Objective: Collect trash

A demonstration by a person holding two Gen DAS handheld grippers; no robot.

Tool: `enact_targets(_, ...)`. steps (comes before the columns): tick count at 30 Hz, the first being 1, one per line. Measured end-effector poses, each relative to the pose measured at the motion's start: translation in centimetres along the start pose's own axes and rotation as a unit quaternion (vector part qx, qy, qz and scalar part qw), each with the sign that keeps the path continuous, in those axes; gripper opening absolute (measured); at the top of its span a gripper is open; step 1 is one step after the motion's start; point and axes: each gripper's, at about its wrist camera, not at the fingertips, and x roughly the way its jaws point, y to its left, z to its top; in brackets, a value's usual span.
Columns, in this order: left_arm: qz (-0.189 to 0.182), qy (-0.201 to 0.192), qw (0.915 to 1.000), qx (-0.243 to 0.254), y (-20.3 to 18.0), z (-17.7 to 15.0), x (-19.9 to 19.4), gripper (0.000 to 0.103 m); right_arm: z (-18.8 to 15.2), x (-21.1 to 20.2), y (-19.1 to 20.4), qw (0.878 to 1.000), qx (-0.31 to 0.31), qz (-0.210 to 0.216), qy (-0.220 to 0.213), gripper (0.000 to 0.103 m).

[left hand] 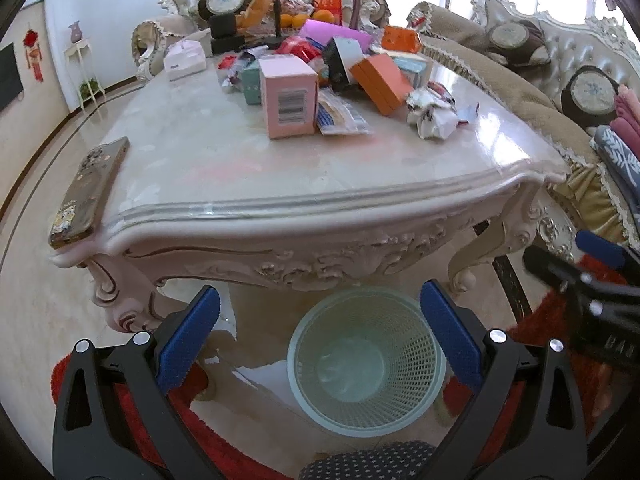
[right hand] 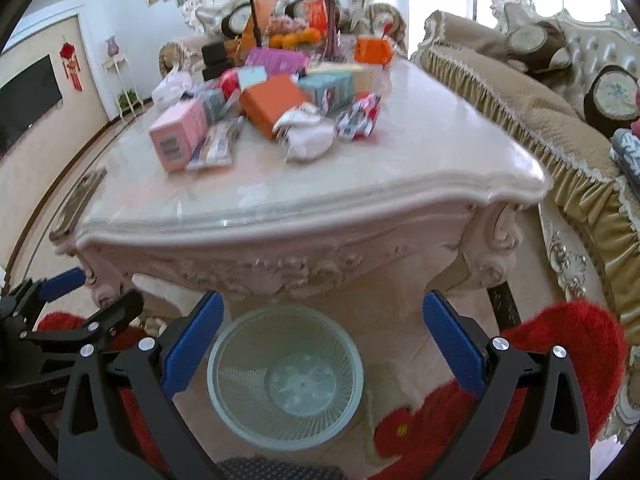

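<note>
Below the carved front edge of the glossy cream marble-topped table (left hand: 248,168), a pale green plastic mesh waste basket (left hand: 366,354) stands on the floor and looks empty, so by my judgement the collecting has not yet begun. The trash sits well apart from it, heaped toward 12 o'clock on the table: a pink cardboard box with a barcode (left hand: 289,96), an orange flat carton (left hand: 381,83), a crumpled white wrapper (left hand: 434,114) and a clear printed sachet (left hand: 340,116), all touching or overlapping one another. The risks come mostly from that crowding: a grasp at one piece could drag or topple its neighbours, and the slick tabletop would let light boxes slide off the edge. The oranges (left hand: 306,20) and the white tissue box (left hand: 185,58) at the far end are likely not trash and could be taken by mistake, as could the brown patterned phone (left hand: 90,194) lying at 9 o'clock, overhanging the corner, where a passing sleeve or tool could knock it off. A dropped piece could also miss the narrow basket mouth. The left hand-held gripper (left hand: 320,312) has its blue-padded fingers spread wide, gripping and touching nothing; the right hand-held gripper (right hand: 323,322) is equally wide apart and empty above the basket.
</note>
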Motion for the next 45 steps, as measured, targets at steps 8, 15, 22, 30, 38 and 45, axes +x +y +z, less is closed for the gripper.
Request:
enact_targets(8,0.036,-0.066,0.9966,-0.032,1.7,5.5,1.1,0.097,5.5,1.5,-1.4,0.998,-0.024,0.006,-0.053,0.096)
enact_targets(15,0.068,-0.079,0.9927,-0.060,2.4,12.9,5.7,0.097,12.5,7.1,-4.5,0.998,0.020,0.019,-0.057,0.096)
enact_targets(22,0.063,-0.045,0.9933,-0.086,3.1,16.5,10.7,0.097,17.6,14.7,-4.2,0.998,0.005,-0.063,0.004,0.095)
enact_targets(30,0.062,-0.017,0.9933,-0.096,4.8,16.3,13.1,0.090,18.3,18.2,-3.6,0.997,-0.014,-0.075,0.031,0.092)
enact_targets(38,0.031,-0.009,0.9951,-0.094,5.7,16.3,13.5,0.047,17.7,17.9,-4.5,0.999,-0.017,-0.016,0.044,0.025)
enact_targets(45,-0.010,-0.024,0.9914,-0.128,8.3,15.0,10.8,0.047,17.6,15.3,-8.3,0.996,0.066,0.053,0.033,0.025)
